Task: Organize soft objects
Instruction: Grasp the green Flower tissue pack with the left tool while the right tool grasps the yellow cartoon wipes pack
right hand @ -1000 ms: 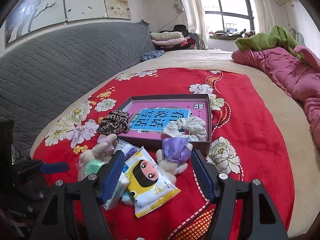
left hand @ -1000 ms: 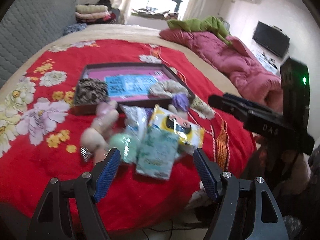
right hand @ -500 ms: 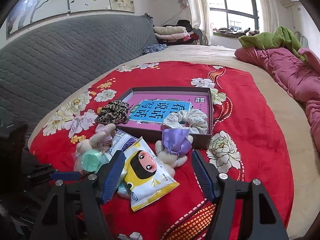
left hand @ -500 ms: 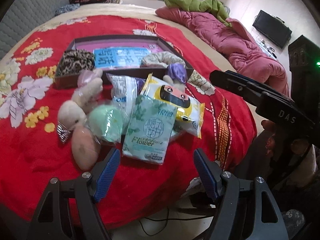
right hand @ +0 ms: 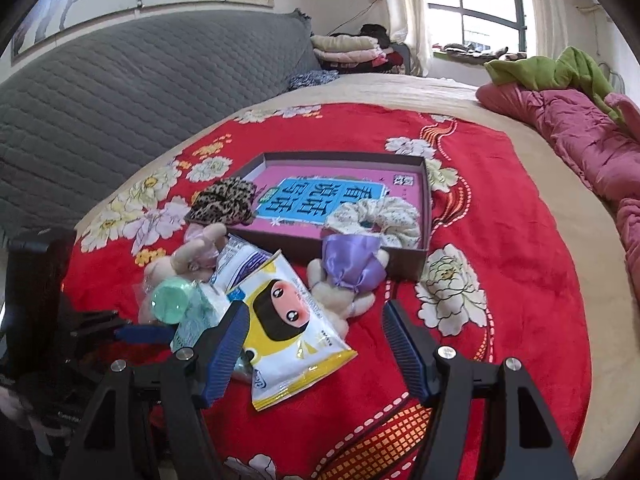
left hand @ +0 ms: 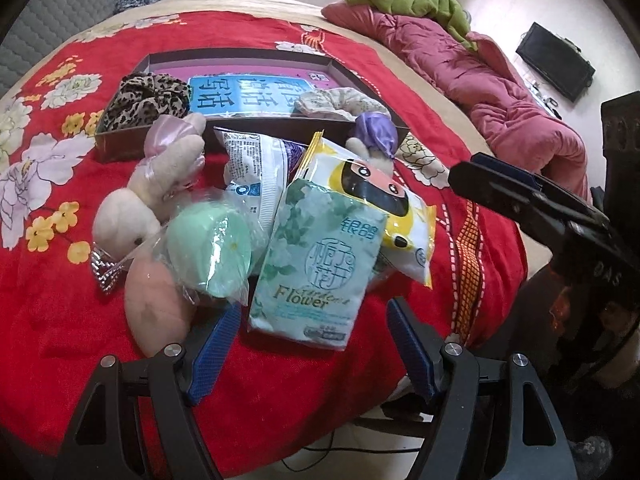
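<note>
1. pale green tissue pack point(left hand: 316, 264), printed "flower": lies flat on the red floral blanket point(left hand: 52, 312) at the near edge of the pile, between the tips of my left gripper point(left hand: 308, 344).
2. my left gripper: fingers spread wide, holding nothing; left pad point(left hand: 212, 356) sits just beside the pack's near left corner, right pad point(left hand: 408, 344) is apart from its right edge.
3. yellow cartoon-face pack point(right hand: 288, 328): partly under the green pack, its far end pointing at the box.
4. white-and-blue pack point(left hand: 260, 172): tucked behind both packs.
5. green round sponge in clear wrap point(left hand: 208, 248) and pink egg-shaped sponge point(left hand: 156, 312): just left of the green pack, touching each other.
6. plush bunny with pink bow point(left hand: 152, 188): left of the packs, ears against the box wall.
7. plush toy with purple bow point(right hand: 348, 276): leaning at the near right wall of the box.
8. shallow brown box point(right hand: 424, 208): holds a leopard scrunchie point(right hand: 224, 200) at its left corner, a cream floral scrunchie point(right hand: 376, 220) at its right, and a blue-and-pink book cover point(right hand: 320, 200) on its floor.
9. my right gripper point(right hand: 312, 344): fingers spread, empty, hovering above the yellow pack.
10. pink quilt point(left hand: 460, 60) with a green cloth point(left hand: 400, 0): well apart, on the far right of the bed.
</note>
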`<state>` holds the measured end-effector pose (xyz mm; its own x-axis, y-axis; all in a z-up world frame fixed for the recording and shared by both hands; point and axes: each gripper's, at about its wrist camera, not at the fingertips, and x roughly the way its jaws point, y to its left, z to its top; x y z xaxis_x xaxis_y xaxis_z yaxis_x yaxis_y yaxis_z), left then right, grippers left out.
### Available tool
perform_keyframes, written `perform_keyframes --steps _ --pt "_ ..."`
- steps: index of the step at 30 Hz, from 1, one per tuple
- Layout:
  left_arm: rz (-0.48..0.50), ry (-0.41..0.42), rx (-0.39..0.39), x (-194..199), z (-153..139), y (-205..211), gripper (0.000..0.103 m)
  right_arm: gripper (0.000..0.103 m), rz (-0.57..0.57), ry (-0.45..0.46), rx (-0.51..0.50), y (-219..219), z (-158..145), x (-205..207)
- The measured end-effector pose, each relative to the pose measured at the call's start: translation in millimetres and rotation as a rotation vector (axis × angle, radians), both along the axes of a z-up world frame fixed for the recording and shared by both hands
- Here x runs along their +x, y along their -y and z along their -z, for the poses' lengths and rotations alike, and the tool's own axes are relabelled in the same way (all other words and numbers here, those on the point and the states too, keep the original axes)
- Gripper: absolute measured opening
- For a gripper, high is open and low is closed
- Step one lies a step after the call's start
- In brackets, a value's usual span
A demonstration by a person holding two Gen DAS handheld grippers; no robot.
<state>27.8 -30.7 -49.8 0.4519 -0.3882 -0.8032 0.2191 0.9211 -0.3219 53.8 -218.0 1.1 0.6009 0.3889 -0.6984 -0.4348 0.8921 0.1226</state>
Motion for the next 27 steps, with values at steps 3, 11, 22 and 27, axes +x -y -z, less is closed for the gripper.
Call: perform_keyframes --steps 3,11,22,27 --pt "0.000 0.000 0.005 4 3 0 0.077 0.068 -0.034 0.002 -0.034 -5 3 -1" --pt "0.000 -0.008 0.002 15 9 1 0.077 0.068 -0.180 0.025 -0.183 -27 20 1" --pt "0.005 -0.018 -0.013 23 15 2 0.077 0.071 -0.266 -0.030 -0.201 -44 42 16" --pt "0.005 -0.020 -0.009 25 17 4 0.076 0.072 -0.279 -0.058 -0.197 -47 49 23"
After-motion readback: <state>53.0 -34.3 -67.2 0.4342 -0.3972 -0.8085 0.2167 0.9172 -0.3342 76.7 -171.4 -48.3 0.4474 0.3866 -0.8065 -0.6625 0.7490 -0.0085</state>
